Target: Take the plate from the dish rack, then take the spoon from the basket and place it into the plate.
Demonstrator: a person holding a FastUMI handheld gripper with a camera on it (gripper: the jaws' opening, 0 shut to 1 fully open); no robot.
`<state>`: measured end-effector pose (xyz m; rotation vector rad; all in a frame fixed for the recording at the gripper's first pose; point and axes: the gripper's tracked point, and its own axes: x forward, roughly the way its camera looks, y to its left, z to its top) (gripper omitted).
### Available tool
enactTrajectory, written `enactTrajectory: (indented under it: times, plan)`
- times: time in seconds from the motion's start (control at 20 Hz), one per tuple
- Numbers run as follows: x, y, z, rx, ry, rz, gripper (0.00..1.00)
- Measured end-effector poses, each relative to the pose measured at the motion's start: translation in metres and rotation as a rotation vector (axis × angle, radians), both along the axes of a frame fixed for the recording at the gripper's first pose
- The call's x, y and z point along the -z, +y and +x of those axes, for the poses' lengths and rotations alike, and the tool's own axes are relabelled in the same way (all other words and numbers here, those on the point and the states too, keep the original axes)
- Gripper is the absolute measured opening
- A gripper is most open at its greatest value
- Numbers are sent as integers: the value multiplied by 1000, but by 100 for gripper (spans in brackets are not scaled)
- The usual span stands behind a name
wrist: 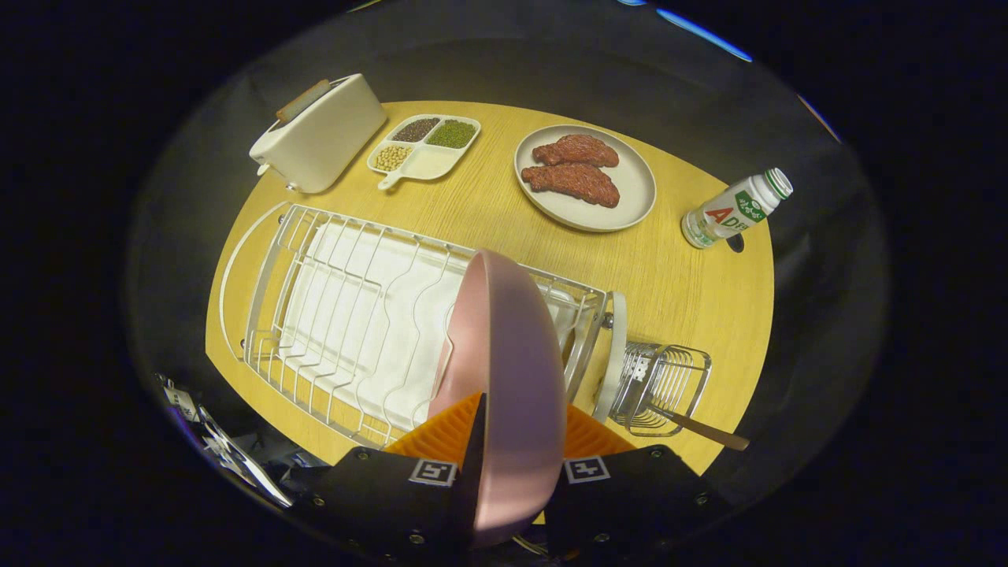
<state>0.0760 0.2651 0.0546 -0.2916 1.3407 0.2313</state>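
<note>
jaws: clamped on the pink plate (504, 378), gripper (512, 441) holding it on edge | plate: glossy, smooth, round-rimmed, standing above the white wire dish rack (346, 315) | basket (661, 386) just right of rack, spoon (705, 430) handle poking out | far bench (472, 205): toaster (323, 134), divided dish (425, 146), plate of meat (584, 177), bottle (736, 209)

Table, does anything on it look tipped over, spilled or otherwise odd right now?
Nothing looks spilled or damaged. The pink plate stands on edge between the gripper fingers over the dish rack, mid-grasp. The bottle only looks tilted, likely from the lens.
</note>
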Motion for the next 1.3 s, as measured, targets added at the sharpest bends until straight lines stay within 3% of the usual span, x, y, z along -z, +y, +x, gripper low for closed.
enactTrajectory:
  times: [0.15,0.2,0.6,1.1,1.3]
  plan:
    - [-14,3,14,-30,-29,-51,35]
    - [-10,2,13,-24,-23,-54,29]
    - [-10,1,12,-37,-22,-63,29]
    - [-21,8,26,-145,-50,-153,29]
    - [-28,11,23,-138,-43,-123,29]
